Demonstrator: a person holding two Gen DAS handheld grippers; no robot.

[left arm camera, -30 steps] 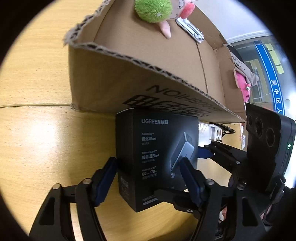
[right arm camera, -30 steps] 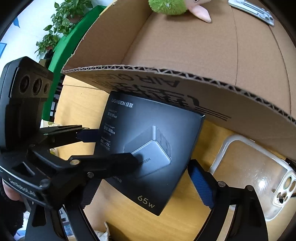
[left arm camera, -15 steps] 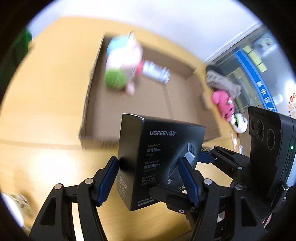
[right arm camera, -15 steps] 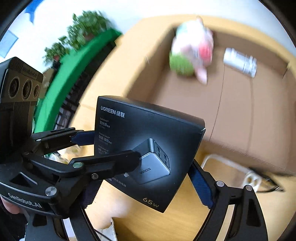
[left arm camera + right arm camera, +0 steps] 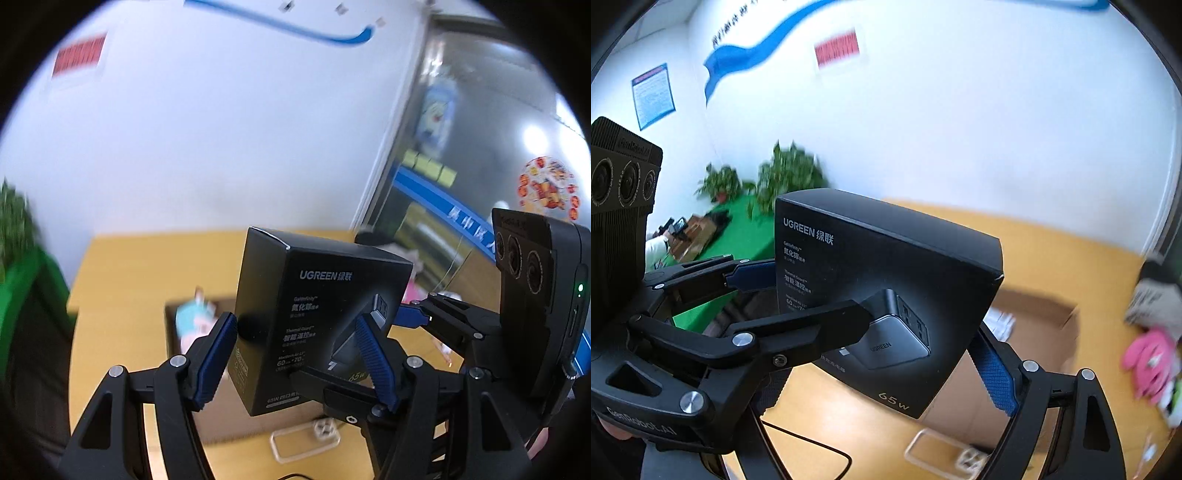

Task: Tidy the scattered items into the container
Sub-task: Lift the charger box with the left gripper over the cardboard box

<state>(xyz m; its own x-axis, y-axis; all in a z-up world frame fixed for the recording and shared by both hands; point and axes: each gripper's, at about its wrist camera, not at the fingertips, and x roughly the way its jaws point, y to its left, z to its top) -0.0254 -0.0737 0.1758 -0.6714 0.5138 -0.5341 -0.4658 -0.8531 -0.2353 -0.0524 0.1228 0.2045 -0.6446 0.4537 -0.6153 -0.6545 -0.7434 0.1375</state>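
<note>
A black UGREEN charger box (image 5: pixel 317 317) is held in the air by both grippers at once. My left gripper (image 5: pixel 295 358) is shut on it, blue pads on its left side and front. My right gripper (image 5: pixel 879 354) is shut on the same box (image 5: pixel 886 280), one pad at its right edge, the other behind it. The open cardboard box (image 5: pixel 184 343) lies far below on the yellow table, with a pastel plush toy (image 5: pixel 194 317) inside; it also shows in the right wrist view (image 5: pixel 1034 325).
A clear phone case (image 5: pixel 306 439) lies on the table in front of the cardboard box, also in the right wrist view (image 5: pixel 945 454). A pink plush (image 5: pixel 1148 362) sits at the right. A black cable (image 5: pixel 812 450) runs across the table. Green table and plants at left.
Both grippers have lifted the charger box high and tilted upward. The cardboard box has dropped from close ahead to far below, and the wall fills the views.
</note>
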